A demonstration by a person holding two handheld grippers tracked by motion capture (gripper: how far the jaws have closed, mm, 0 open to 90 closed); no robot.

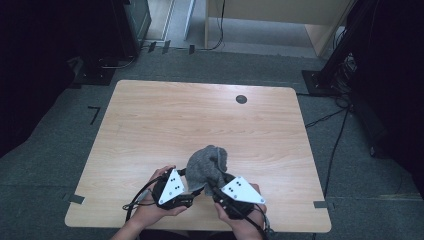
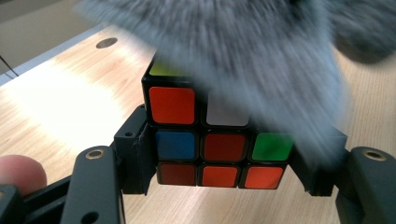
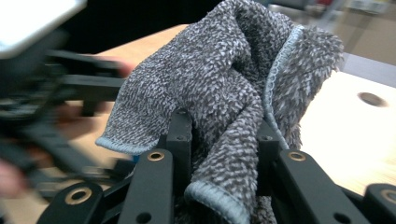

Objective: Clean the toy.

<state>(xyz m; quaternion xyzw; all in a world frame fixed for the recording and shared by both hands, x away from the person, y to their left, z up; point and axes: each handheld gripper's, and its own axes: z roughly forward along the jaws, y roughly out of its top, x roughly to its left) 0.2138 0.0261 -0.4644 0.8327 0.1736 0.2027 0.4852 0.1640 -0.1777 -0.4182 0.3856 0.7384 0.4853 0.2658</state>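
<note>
While both hands sit low at the near table (image 1: 150,115) edge, left gripper (image 2: 224,186) jaws clamp a Rubik's cube (image 2: 219,147) side to side; grey microfibre cloth (image 1: 207,167) drapes over the cube's top. Right gripper (image 3: 217,154) pinches a bunched fold of that cloth between its jaws, just beside the left gripper

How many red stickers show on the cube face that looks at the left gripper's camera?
5: on the cube one is top left, one in the centre, three fill the bottom row. The grey cloth covers the top-right square, so a sixth may be hidden.
</note>
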